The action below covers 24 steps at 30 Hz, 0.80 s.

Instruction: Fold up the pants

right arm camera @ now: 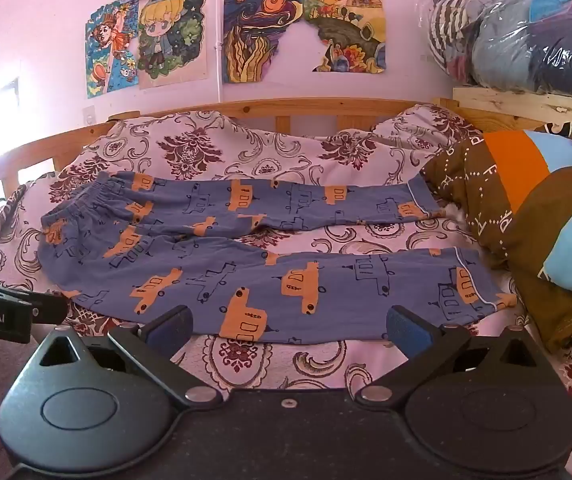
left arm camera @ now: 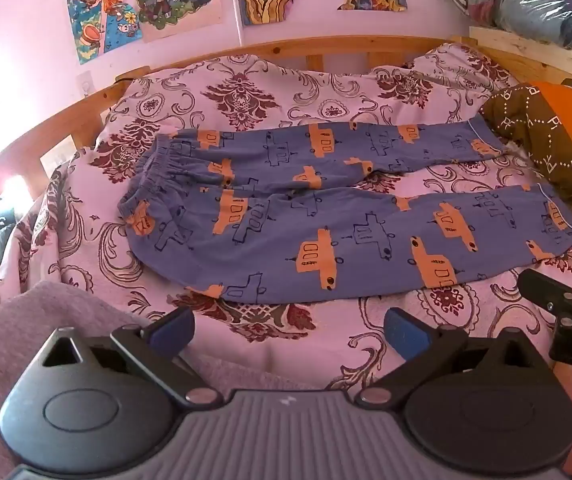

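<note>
Room: bedroom corner, a wooden bed frame [right arm camera: 294,106] against a pale wall hung with children's drawings [right arm camera: 174,36]; I work over a bedspread [left arm camera: 246,92] printed in maroon scrolls.
Left gripper [left arm camera: 288,330]: mine, jaws spread wide, nothing between the blue pads, only bare bedspread below them.
Right gripper [right arm camera: 288,330]: also mine, jaws released just as wide, empty; its pads hang over the near hem of the cloth without pressing on it.
Pants [left arm camera: 326,216]: blue pyjama pants with orange and outlined vehicles, laid flat across the bed, just beyond both sets of jaws.
Waistband [left arm camera: 154,176]: gathered elastic at the left end, nearer my left gripper.
Cuffs [right arm camera: 466,280]: at the right end, piped in white, nearer my right gripper; the far leg's cuff lies close to a brown patterned pillow [right arm camera: 526,208].
Legs: side by side, apart from the crotch outward, a wedge of bedspread showing between them.
Progress: I judge nothing folded yet; the pants are only spread out, with some wrinkles near the waist.
Left to do: bring one leg over the other, then fold along the length.
Other things: a grey cloth [left arm camera: 46,320] beside my left gripper, bagged clothes [right arm camera: 526,40] on a shelf at the right.
</note>
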Available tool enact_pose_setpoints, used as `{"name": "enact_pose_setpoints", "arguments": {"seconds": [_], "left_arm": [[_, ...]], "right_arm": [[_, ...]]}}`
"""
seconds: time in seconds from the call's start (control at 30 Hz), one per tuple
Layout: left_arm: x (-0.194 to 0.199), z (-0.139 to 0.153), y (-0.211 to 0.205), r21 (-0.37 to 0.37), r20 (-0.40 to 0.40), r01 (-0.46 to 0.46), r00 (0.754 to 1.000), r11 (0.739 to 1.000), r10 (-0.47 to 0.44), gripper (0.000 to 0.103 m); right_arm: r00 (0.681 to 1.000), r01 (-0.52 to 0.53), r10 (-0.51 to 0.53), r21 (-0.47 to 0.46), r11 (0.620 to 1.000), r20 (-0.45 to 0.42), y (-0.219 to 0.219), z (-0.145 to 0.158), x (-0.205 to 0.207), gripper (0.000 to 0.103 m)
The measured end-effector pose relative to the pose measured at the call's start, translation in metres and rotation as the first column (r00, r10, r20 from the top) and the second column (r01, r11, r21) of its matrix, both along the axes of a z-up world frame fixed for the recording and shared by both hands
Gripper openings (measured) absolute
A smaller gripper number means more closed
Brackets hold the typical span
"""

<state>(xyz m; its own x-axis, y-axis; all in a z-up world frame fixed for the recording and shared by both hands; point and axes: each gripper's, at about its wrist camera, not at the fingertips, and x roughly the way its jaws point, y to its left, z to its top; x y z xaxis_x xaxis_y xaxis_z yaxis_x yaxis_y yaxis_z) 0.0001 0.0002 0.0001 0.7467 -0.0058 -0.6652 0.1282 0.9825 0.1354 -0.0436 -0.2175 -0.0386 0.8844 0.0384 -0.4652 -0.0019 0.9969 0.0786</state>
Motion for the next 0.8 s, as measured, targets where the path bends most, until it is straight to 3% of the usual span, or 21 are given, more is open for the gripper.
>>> {"name": "enact_pose_setpoints", "arguments": {"seconds": [0.8], "left_arm": [[0.0000, 0.0000, 0.0001, -0.001, -0.001, 0.000, 1.000, 1.000, 0.000, 0.103]], "right_arm": [[1.000, 0.001, -0.001, 0.004, 1.000, 0.000, -0.0018, 0.0009, -0.0004, 0.102]]}}
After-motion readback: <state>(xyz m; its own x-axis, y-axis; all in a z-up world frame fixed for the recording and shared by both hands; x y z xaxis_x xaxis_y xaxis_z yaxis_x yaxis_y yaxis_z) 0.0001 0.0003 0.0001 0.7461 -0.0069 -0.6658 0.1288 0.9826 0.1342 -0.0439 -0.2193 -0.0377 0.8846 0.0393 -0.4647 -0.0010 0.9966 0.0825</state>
